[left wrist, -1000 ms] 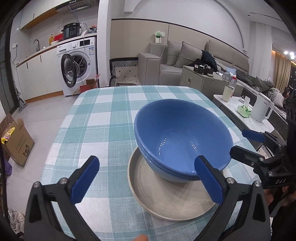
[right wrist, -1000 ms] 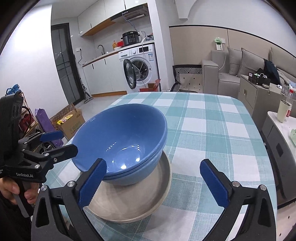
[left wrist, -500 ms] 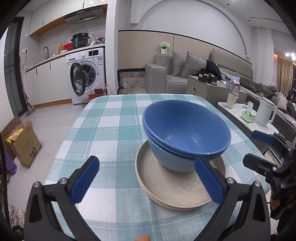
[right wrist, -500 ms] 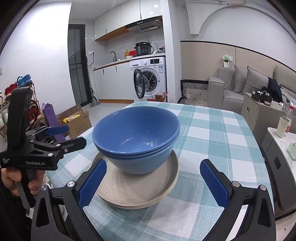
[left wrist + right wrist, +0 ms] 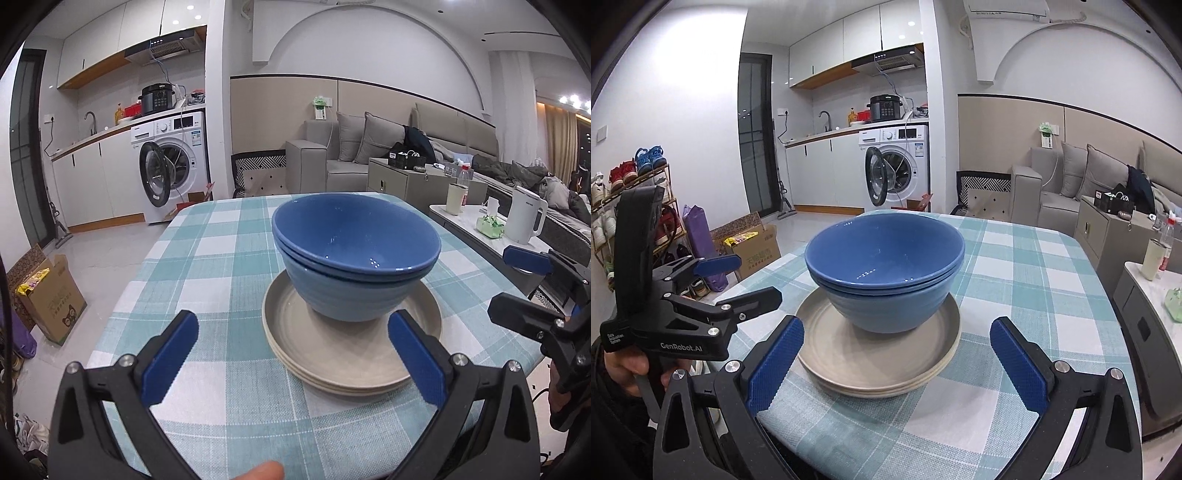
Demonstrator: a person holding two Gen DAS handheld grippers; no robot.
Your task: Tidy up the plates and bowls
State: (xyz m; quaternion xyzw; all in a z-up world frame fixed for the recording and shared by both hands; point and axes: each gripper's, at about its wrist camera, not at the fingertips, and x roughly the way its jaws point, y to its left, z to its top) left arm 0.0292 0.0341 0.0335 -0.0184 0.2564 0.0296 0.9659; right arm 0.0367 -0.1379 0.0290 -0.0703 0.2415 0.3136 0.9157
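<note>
Two nested blue bowls [image 5: 354, 258] [image 5: 884, 273] stand upright on a stack of beige plates [image 5: 332, 354] [image 5: 849, 354] on the checked tablecloth. My left gripper [image 5: 293, 354] is open, held back near the table's front edge with nothing between its blue pads. My right gripper [image 5: 895, 358] is open too, short of the plates on their other side. In the left wrist view the right gripper [image 5: 532, 291] shows at the far right, and in the right wrist view the left gripper [image 5: 731, 280] shows at the left in a hand.
The teal checked table [image 5: 221, 266] [image 5: 1034, 280] has bare cloth around the stack. A cardboard box [image 5: 48, 295] sits on the floor to the left. A low side table with a white kettle [image 5: 524, 218] stands to the right. A washing machine [image 5: 897, 162] is behind.
Both grippers have drawn back and lowered away from the bowls, which now look smaller and farther off. The bowls and plates have stayed put.
</note>
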